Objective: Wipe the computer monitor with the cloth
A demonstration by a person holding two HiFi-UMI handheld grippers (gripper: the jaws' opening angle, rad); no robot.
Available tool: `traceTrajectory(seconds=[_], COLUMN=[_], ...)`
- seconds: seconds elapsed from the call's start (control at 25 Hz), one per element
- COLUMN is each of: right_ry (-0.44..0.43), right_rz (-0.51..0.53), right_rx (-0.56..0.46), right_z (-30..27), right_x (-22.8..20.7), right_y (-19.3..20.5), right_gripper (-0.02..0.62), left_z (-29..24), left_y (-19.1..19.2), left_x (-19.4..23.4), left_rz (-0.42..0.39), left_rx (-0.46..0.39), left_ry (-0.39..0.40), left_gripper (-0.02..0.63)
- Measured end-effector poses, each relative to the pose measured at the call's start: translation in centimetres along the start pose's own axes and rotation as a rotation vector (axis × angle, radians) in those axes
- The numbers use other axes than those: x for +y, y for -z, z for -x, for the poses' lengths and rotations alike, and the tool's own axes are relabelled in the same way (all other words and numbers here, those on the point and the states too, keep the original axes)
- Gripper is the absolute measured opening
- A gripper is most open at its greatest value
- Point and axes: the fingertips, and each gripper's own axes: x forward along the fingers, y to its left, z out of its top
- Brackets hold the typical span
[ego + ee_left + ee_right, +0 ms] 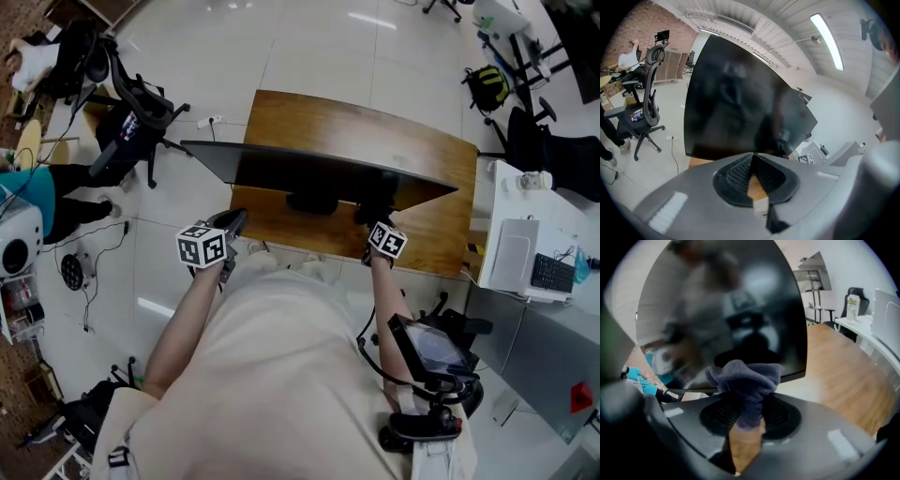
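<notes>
A wide black monitor (319, 173) stands on a wooden desk (422, 159), its screen dark. In the right gripper view the screen (726, 310) fills the space ahead, and my right gripper (746, 401) is shut on a bunched purple-grey cloth (745, 378) held close to the screen's lower edge. Seen from the head camera, that gripper (373, 214) sits under the monitor's right half. My left gripper (234, 221) hovers at the desk's front left corner. Its jaws meet at the tips with nothing in them (753, 157), facing the monitor (736, 103) from the left.
A black office chair (136, 103) stands left of the desk, near a seated person in teal (28, 187). A white side table (534, 234) with a keyboard and a closed laptop adjoins the desk's right end. More chairs and a bag (487, 86) are behind.
</notes>
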Motion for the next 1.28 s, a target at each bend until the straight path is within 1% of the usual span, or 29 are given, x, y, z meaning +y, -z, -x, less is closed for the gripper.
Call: traceTrajectory(seconds=[0.2, 0.4, 0.6, 0.84, 1.08, 1.28], right_ry=[0.025, 0.055, 0.029, 0.008, -0.015, -0.038], right_rz=[-0.015, -0.030, -0.009, -0.032, -0.032, -0.033], right_rx=[0.001, 0.009, 0.019, 0.028, 0.036, 0.039], right_z=[-0.5, -0.7, -1.4, -2.5, -3.7, -4.6], right_x=[2.0, 2.9, 5.8, 9.5, 13.2, 16.4], right_y=[0.4, 0.6, 0.8, 1.7, 2.4, 3.2], right_gripper=[0.121, 0.121, 0.121, 0.121, 0.121, 0.121], left_z=[1.5, 2.8, 3.6, 4.7, 5.9, 7.5], left_y=[-0.4, -0.1, 0.0, 0.0, -0.1, -0.8], left_x=[3.2, 5.7, 7.2, 8.9, 10.7, 12.5], left_rz=[-0.016, -0.020, -0.015, -0.008, -0.030, -0.030], left_rx=[-0.001, 0.002, 0.003, -0.006, -0.003, -0.031], left_ry=[-0.017, -0.023, -0.011, 0.000, 0.019, 0.042], left_gripper=[0.000, 0.000, 0.000, 0.000, 0.000, 0.000])
